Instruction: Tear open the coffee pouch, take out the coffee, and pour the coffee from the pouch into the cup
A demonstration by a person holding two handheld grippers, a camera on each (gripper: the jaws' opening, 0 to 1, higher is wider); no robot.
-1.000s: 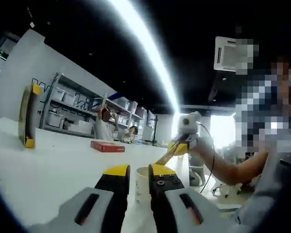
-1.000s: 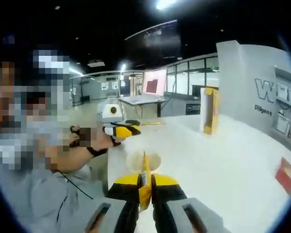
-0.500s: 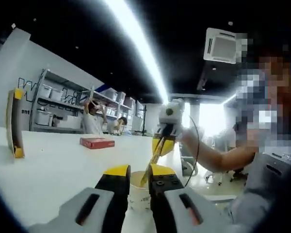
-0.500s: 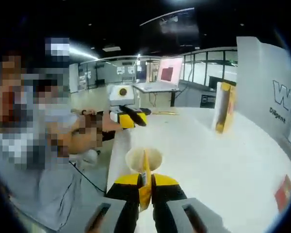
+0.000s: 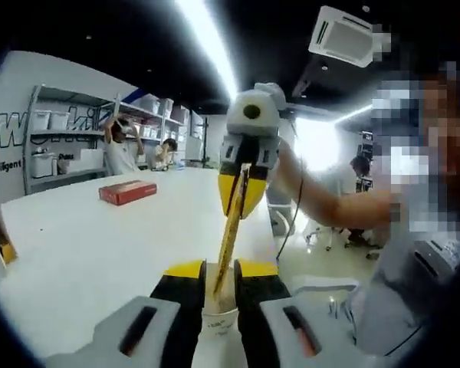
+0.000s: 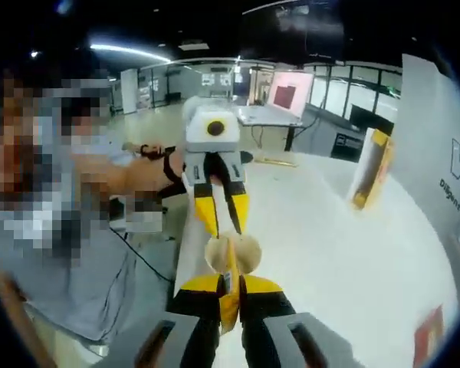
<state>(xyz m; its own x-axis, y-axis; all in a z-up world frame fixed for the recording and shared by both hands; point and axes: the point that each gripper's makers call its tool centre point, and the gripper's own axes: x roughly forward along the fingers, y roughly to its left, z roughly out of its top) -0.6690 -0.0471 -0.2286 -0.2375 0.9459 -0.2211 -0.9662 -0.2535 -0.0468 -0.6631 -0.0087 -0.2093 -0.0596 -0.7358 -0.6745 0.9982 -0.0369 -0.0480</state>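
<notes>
Coffee pouch (image 5: 231, 230): thin, limp, light; right claw (image 6: 228, 295) pinches its end, mouth over paper cup (image 5: 217, 303). Left claw (image 5: 218, 277), open, straddles cup at 6 o'clock.

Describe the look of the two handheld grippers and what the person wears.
The left gripper and right gripper each have black jaws with yellow tips on pale grey bodies with dark slots. A thin black cable trails from the left one. The person wears a grey top and a dark wristband.
</notes>
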